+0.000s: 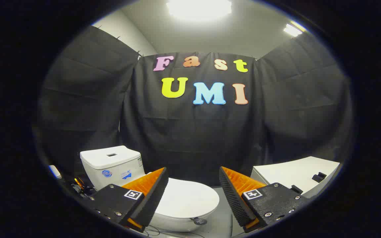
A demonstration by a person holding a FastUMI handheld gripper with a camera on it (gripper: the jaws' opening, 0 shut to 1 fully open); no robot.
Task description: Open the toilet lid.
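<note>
You are holding the tool (193,185) wide and empty; the closed toilet lid (185,200) is lying below, left of centre.

We find no words or numbers we can read. The toilet tank (111,162) carries a round blue sticker (106,173) and a second blue sticker (126,174) on its front, both too small to make out. Each finger mount of the gripper (193,169) bears a square black-and-white marker (133,194), a coded pattern rather than writing. The fingers stand wide apart, gripping nothing, with the closed toilet lid (185,200) just beyond them.
</note>
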